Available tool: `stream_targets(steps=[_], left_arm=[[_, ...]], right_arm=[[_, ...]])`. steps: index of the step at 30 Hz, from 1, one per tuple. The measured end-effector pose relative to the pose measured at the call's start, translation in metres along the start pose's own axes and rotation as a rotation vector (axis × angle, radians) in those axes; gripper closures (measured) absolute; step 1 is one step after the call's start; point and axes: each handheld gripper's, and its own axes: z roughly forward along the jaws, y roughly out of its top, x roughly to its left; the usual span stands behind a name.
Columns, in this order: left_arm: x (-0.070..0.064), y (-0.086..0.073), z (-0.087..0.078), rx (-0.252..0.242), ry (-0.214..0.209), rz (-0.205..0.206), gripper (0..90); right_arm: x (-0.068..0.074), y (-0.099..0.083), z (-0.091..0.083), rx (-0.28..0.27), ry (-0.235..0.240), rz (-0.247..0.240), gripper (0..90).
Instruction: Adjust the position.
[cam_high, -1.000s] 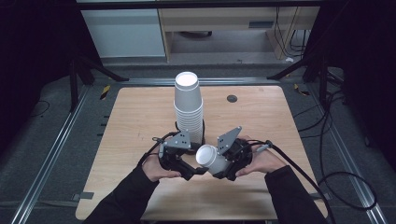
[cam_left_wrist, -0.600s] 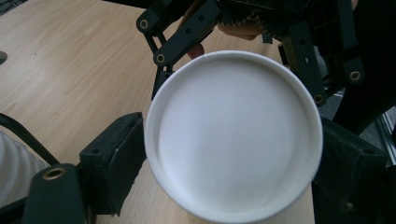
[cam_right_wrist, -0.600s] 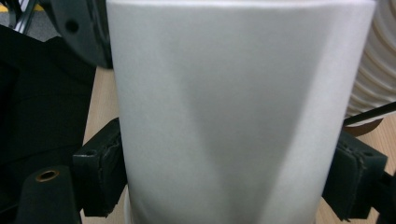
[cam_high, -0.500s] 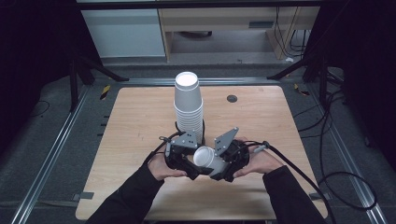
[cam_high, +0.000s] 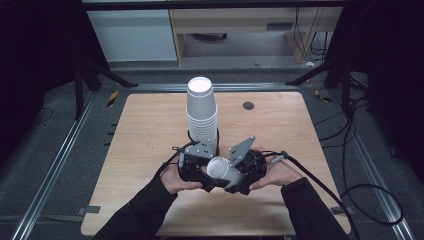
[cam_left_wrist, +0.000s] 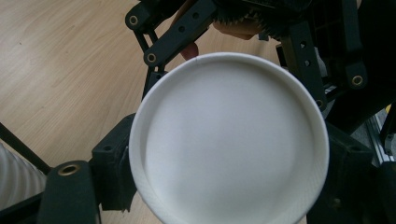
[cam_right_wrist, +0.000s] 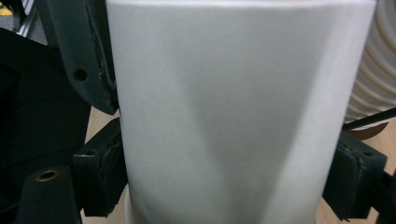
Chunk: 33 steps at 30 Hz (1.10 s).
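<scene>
A tall stack of upturned white paper cups (cam_high: 201, 111) stands mid-table. In front of it a single white paper cup (cam_high: 219, 168) lies tilted between both grippers, above the wood. My right gripper (cam_high: 236, 176) is shut on its side wall; the pads (cam_right_wrist: 100, 173) press the cup (cam_right_wrist: 229, 116) from both sides. My left gripper (cam_high: 201, 175) has come in from the left. Its jaws flank the cup (cam_left_wrist: 229, 144), whose round base faces that camera, and its pads (cam_left_wrist: 114, 170) touch the wall. The right gripper's linkage (cam_left_wrist: 187, 32) shows behind the cup.
A light wooden table (cam_high: 145, 130) carries the stack; a small dark disc (cam_high: 248, 105) lies at its far right. Metal rails (cam_high: 60, 165) and black cables (cam_high: 360, 190) border the table. The stack's ribbed rims (cam_right_wrist: 373, 84) sit close by the right gripper.
The left gripper has moved right to the cup held by the right gripper, and its jaws now sit against the cup. The two grippers have come together.
</scene>
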Motion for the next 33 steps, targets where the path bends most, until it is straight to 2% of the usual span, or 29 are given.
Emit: stream_targets(steps=[4,20,33], left_arm=[[0.0,-0.001,0.0,-0.007,-0.005,-0.01,21.5],[-0.001,-0.002,0.0,-0.002,0.015,0.001,21.9],[0.001,-0.005,-0.006,0.014,0.038,0.013,21.8]], right_arm=[[-0.001,0.0,0.001,-0.006,0.011,0.004,15.5],[-0.001,-0.001,0.005,-0.01,0.012,0.004,13.4],[-0.002,0.0,-0.005,-0.068,-0.007,0.034,7.7]])
